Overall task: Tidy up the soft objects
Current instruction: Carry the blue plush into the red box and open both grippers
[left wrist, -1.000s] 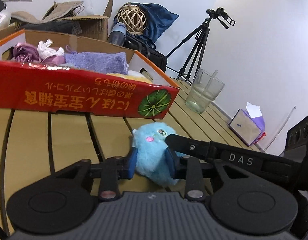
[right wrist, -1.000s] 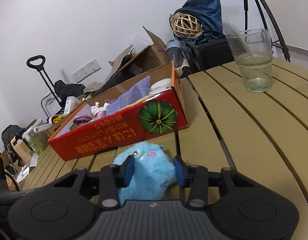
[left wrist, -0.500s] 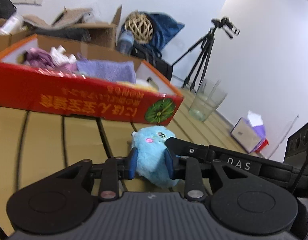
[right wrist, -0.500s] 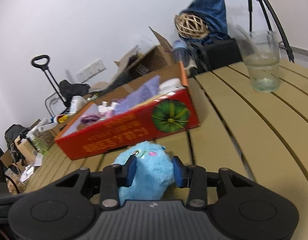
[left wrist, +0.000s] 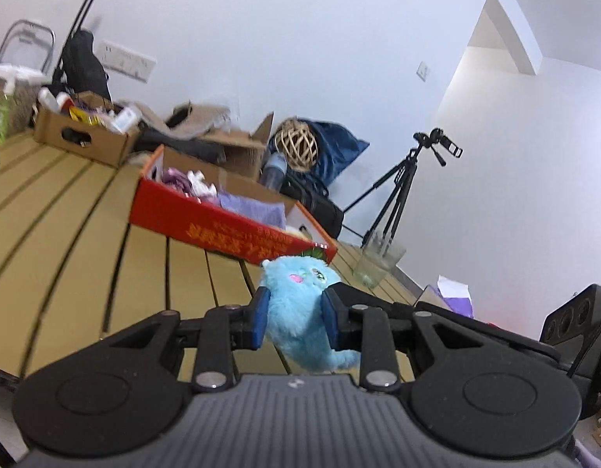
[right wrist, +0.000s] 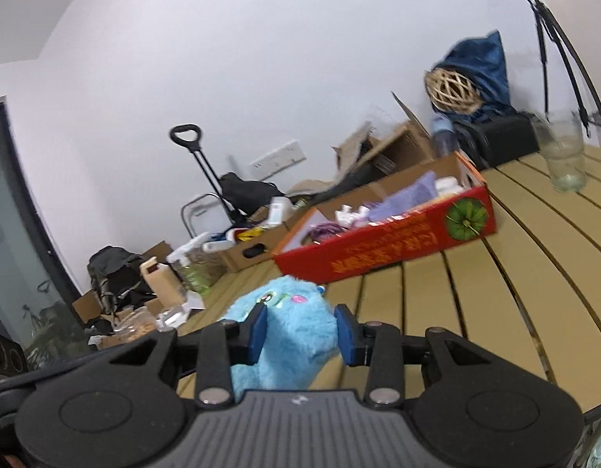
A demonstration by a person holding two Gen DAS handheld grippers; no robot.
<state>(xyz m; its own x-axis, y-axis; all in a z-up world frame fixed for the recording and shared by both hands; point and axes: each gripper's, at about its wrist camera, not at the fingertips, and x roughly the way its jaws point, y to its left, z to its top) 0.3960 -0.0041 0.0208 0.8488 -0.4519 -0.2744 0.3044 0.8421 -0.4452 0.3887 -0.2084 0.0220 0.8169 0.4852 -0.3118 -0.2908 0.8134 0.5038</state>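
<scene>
A fluffy blue plush toy (left wrist: pixel 296 312) with a pink nose is squeezed between both grippers and held above the slatted wooden table (left wrist: pixel 85 226). My left gripper (left wrist: pixel 294 321) is shut on it; my right gripper (right wrist: pixel 300 333) is shut on the same plush toy (right wrist: pixel 288 331) from the other side. The red cardboard box (left wrist: pixel 222 226) lies ahead on the table, holding a purple cloth (left wrist: pixel 253 208) and other soft items. The box also shows in the right wrist view (right wrist: pixel 390 245).
A drinking glass (right wrist: pixel 565 160) stands on the table right of the box. A brown cardboard box (left wrist: pixel 82 132) of clutter sits at the table's far left. A tripod (left wrist: pixel 401 191), a blue bag, a wicker ball (left wrist: pixel 296 146) and a tissue box (left wrist: pixel 452 296) stand beyond the table.
Both grippers have risen with the plush toy, lifting it off the table. The red box now lies lower and farther off in both views.
</scene>
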